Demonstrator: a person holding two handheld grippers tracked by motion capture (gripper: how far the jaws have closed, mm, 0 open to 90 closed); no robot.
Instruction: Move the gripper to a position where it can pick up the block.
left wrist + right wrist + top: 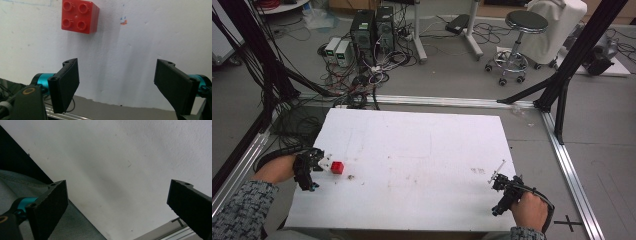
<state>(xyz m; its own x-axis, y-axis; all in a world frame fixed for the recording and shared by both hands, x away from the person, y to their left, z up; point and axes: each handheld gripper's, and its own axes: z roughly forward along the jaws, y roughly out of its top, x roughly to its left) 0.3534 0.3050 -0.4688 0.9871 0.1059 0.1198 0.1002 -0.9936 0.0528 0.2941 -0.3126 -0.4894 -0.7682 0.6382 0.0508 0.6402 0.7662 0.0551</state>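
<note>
One red brick (79, 16), four studs, sat near counter (422, 150) left edge. Two claws: left claw (116, 86) spread, empty, beside brick; right claw (117, 207) spread, empty, near right corner.

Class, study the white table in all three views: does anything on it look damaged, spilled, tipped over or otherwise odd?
Nothing stands out. The red toy brick sits flat, studs up, on the white table, ahead of the open left gripper. The tabletop is only scuffed, with small marks. The right gripper is open too.

High view looks forward and down on the white table (422, 150); both gripper views look closely, perhaps obliquely, at that tabletop.
</note>
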